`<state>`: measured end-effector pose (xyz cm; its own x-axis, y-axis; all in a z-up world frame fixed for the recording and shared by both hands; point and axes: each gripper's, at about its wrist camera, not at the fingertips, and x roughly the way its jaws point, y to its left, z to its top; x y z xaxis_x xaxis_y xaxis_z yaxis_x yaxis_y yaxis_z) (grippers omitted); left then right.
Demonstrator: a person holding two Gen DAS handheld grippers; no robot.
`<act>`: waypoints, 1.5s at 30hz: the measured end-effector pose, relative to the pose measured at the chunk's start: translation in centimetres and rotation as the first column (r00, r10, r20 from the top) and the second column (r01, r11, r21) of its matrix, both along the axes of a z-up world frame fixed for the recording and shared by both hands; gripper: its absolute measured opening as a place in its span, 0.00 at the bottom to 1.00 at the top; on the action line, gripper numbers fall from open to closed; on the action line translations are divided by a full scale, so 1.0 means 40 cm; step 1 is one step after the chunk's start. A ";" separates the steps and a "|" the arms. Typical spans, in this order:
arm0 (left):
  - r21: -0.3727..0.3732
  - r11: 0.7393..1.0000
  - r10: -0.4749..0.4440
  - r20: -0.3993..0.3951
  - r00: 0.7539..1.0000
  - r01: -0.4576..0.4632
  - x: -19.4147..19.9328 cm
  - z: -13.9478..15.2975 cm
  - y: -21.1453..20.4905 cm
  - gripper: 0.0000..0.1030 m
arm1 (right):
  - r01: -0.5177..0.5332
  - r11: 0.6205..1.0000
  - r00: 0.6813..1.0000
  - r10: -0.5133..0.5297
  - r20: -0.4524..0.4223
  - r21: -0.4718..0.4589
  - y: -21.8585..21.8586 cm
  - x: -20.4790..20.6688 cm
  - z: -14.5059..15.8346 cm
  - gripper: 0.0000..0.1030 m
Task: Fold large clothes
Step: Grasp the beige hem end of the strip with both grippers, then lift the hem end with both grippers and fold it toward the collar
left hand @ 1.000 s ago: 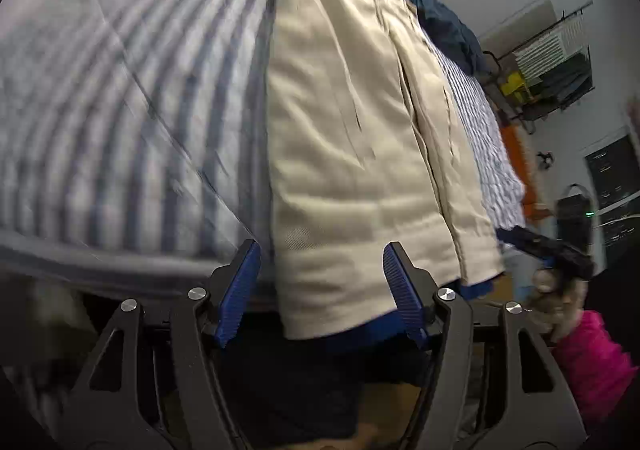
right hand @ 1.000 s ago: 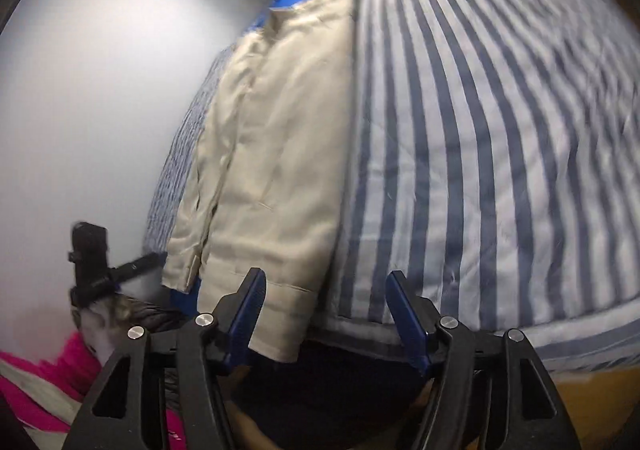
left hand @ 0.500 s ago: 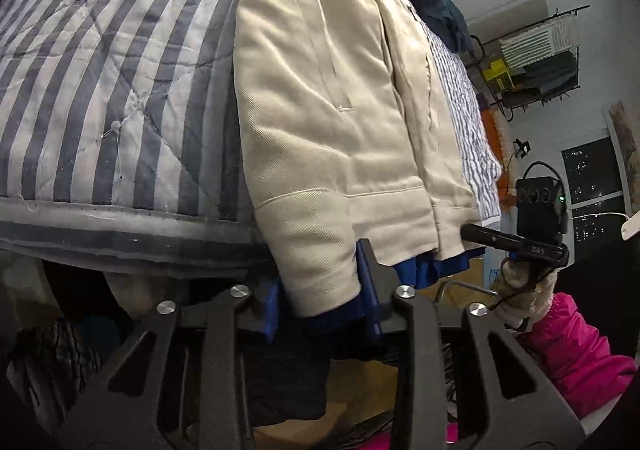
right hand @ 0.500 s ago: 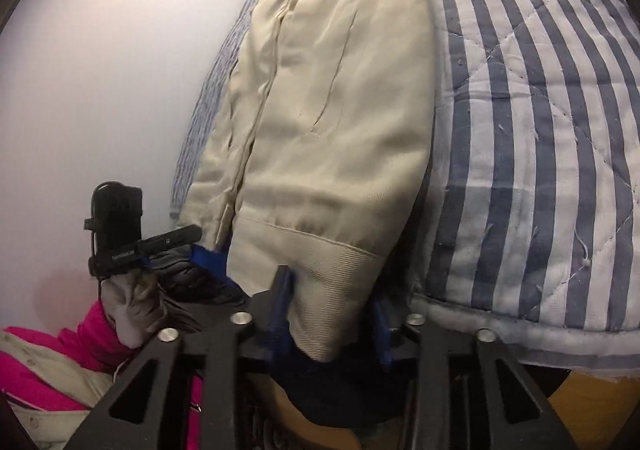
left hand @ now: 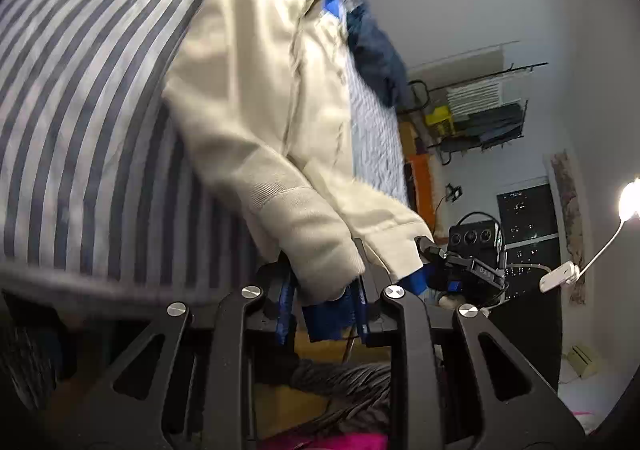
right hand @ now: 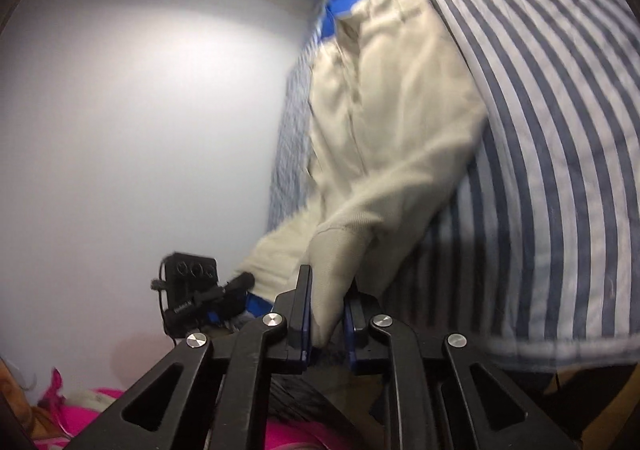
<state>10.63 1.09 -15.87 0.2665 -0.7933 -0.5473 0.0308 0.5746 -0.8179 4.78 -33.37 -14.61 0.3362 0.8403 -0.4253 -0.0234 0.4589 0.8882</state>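
A cream jacket with blue lining (left hand: 256,89) lies lengthwise on a blue-and-white striped quilt (left hand: 80,89). My left gripper (left hand: 322,296) is shut on the left corner of the jacket's bottom hem and holds it lifted off the bed edge. My right gripper (right hand: 326,324) is shut on the right hem corner of the same jacket (right hand: 380,121), also lifted. Each view shows the other gripper pinching the far corner: the right gripper (left hand: 452,274) in the left wrist view, the left gripper (right hand: 216,298) in the right wrist view.
The striped quilt (right hand: 560,129) covers the bed. A dark blue garment (left hand: 376,57) lies near the jacket's collar. A wire rack with folded items (left hand: 476,113) stands by the far wall. A pink garment (right hand: 80,418) lies low near me. A clip lamp (left hand: 560,274) is at right.
Both grippers went from open to shut on the jacket's hem corners, then lifted the hem up off the bed edge. The lower jacket now bunches toward the grippers.
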 end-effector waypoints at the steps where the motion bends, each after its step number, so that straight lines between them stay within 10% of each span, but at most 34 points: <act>1: 0.002 1.000 0.006 0.016 1.000 -0.007 0.022 0.013 0.007 0.22 | 0.015 1.000 1.000 -0.015 0.014 -0.007 -0.004 0.020 0.014 0.11; 11: 0.083 0.993 0.078 0.099 0.992 -0.086 0.247 0.071 -0.010 0.21 | 0.110 0.979 0.992 -0.097 0.078 -0.173 -0.017 0.259 0.075 0.10; 24: 0.227 0.961 0.154 0.031 0.988 -0.157 0.471 -0.077 -0.028 0.21 | 0.141 0.947 0.984 -0.165 -0.063 -0.287 -0.005 0.504 -0.094 0.10; 30: 0.225 0.961 0.168 -0.005 0.986 -0.163 0.501 -0.111 -0.022 0.23 | 0.184 0.974 0.977 -0.196 -0.079 -0.135 -0.063 0.513 -0.107 0.41; 33: 0.182 0.968 0.171 0.011 0.985 -0.171 0.504 -0.074 0.001 0.47 | 0.207 0.978 0.977 -0.208 -0.050 -0.029 -0.113 0.502 -0.081 0.57; 39: 0.216 0.957 0.166 0.146 0.975 -0.195 0.469 0.000 0.074 0.53 | 0.106 0.970 0.992 -0.089 0.085 -0.220 -0.120 0.452 -0.048 0.42; 45: 0.264 0.960 0.089 0.033 0.995 -0.095 0.422 -0.118 0.090 0.53 | -0.019 0.958 0.998 0.038 0.060 -0.286 -0.073 0.422 -0.120 0.41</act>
<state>27.52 4.70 -20.57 0.3450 -0.5921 -0.7282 -0.0170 0.7718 -0.6356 21.68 -36.30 -19.40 0.3483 0.6967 -0.6271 -0.0923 0.6912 0.7167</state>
